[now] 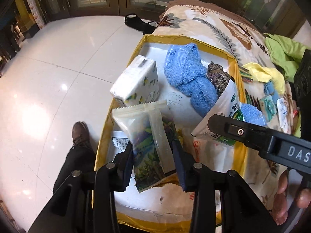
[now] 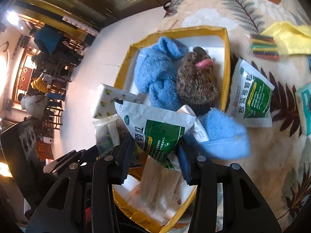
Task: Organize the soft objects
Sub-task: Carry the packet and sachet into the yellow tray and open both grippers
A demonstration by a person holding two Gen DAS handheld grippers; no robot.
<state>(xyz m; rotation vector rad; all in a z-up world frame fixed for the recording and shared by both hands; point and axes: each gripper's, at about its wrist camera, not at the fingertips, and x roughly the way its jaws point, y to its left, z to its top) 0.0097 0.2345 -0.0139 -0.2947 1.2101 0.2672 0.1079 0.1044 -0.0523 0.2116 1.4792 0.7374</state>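
Left wrist view: glossy white tiled floor [image 1: 58,73] ran off to dark wooden doors, and a leaf-print beige blanket [image 1: 210,27] covered the surface. On it sat a shallow white box with yellow taped edges [image 1: 236,89], holding a lemon-print tissue pack [image 1: 136,81], a crumpled blue towel [image 1: 186,71] and a speckled brown knit thing [image 1: 217,77]. The left gripper [image 1: 153,165] was clamped on a clear leafy-print sachet [image 1: 151,147] above the box's near end

Right wrist view: same box [image 2: 226,71], its right rim right beside a green-and-white medicine sachet lying on the blanket [image 2: 250,95]. The right gripper [image 2: 153,159] was pinching another green-and-white medicine sachet [image 2: 157,130] over the box, with open blanket [image 2: 272,155] to the right
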